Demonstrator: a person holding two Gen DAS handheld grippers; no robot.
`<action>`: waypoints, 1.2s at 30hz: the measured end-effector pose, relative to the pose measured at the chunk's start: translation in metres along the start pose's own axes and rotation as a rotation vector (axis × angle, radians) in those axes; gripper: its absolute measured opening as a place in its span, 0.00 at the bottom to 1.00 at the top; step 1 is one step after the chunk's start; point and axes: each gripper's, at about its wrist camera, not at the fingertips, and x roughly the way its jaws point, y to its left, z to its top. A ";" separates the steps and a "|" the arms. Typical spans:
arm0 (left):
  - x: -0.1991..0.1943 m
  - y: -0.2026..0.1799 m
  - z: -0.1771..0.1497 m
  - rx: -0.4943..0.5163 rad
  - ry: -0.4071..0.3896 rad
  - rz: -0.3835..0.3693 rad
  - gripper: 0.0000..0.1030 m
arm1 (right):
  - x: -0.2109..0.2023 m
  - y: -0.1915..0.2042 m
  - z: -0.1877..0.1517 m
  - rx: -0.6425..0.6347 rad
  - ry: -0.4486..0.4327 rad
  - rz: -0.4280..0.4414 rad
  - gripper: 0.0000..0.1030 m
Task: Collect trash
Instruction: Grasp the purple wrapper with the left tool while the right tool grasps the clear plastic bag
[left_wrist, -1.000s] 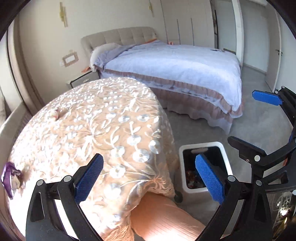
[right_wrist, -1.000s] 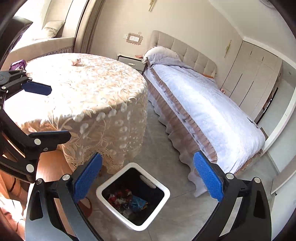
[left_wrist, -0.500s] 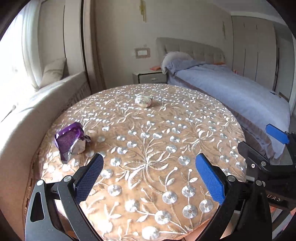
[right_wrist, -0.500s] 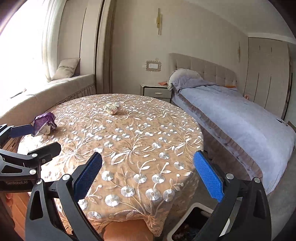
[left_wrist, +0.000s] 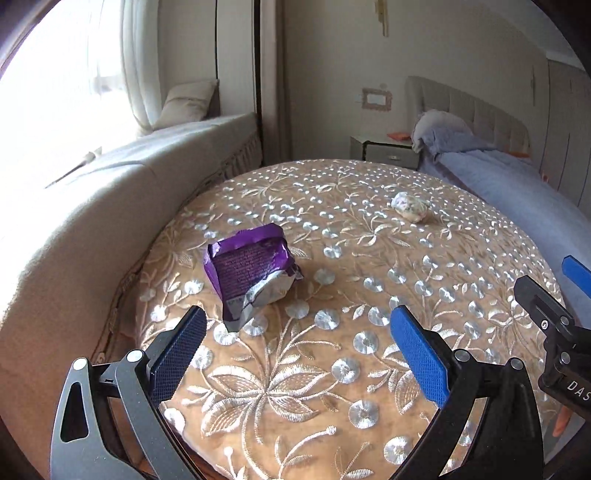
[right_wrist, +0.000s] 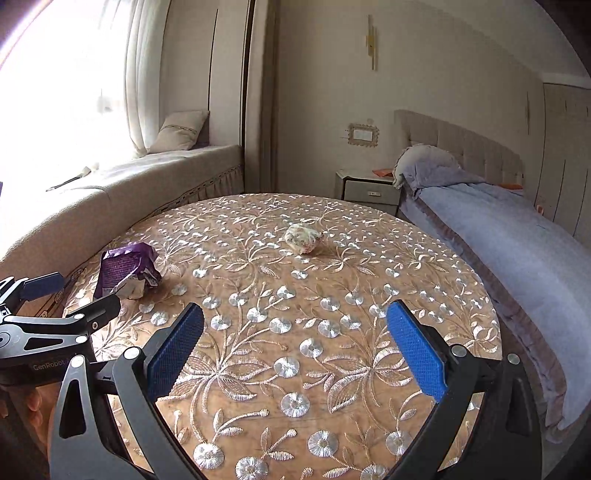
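A crumpled purple snack wrapper lies on the left part of the round table, which carries an embroidered tan cloth. A crumpled whitish paper ball rests farther back toward the right. My left gripper hovers open just in front of the wrapper, nothing between its blue pads. In the right wrist view the wrapper sits at the left and the paper ball straight ahead in the distance. My right gripper is open and empty over the table's near half.
A cushioned window bench curves round the table's left and back. A bed with a blue cover runs along the right, a nightstand beside its headboard. The left gripper shows at the left edge of the right wrist view.
Both grippers swung up and left, away from the white bin on the floor, to face the table top. The left one has closed in on the purple wrapper. Both remain open.
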 end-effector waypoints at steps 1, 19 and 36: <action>0.007 0.005 0.002 -0.003 0.012 0.018 0.95 | 0.009 0.002 0.003 -0.001 0.008 0.008 0.96; 0.144 0.038 0.035 -0.107 0.269 -0.074 0.94 | 0.176 -0.015 0.051 0.002 0.208 0.038 0.96; 0.155 0.027 0.047 0.022 0.263 -0.062 0.72 | 0.283 -0.026 0.080 0.062 0.353 0.090 0.59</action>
